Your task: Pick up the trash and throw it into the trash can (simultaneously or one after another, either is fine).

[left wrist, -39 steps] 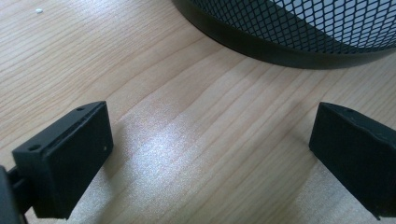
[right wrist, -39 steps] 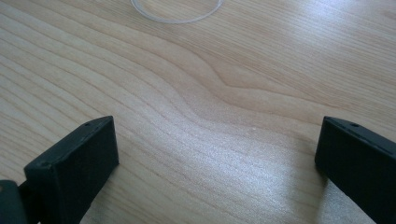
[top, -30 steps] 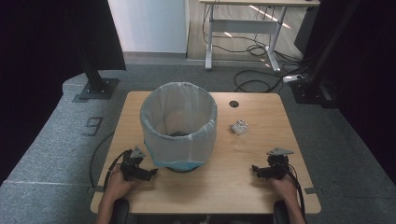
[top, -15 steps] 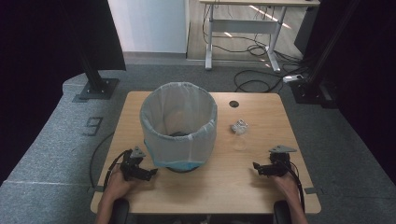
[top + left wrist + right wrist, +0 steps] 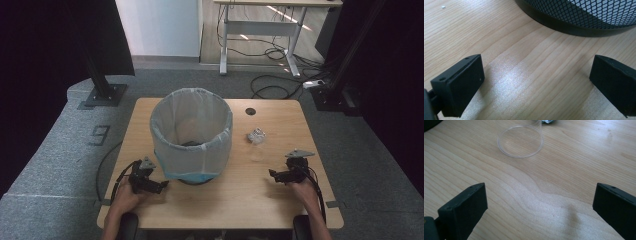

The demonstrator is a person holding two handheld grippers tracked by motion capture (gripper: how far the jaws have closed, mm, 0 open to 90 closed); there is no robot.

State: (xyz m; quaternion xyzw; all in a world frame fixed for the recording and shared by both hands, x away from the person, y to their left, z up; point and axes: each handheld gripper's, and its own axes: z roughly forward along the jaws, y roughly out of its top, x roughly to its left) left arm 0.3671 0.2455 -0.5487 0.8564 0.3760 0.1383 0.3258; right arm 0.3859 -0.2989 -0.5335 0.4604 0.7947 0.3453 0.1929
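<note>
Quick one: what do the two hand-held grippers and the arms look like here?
Both are black. The left hand-held gripper and right hand-held gripper each carry a grey three-cornered plate on top and trail a black cable. In the gripper views the fingers are blocky black pads with small screw holes in the top edge. The forearms show no sleeves.

We count one wooden table [image 5: 240, 200] and on it one mesh waste bin [image 5: 192, 135] with one white liner — then one clear plastic cup [image 5: 520, 141] and one crumpled scrap [image 5: 256, 135]. We've got two grippers — one left gripper [image 5: 162, 185], one right gripper [image 5: 271, 173] — two black jaws each, and two hands.
</note>
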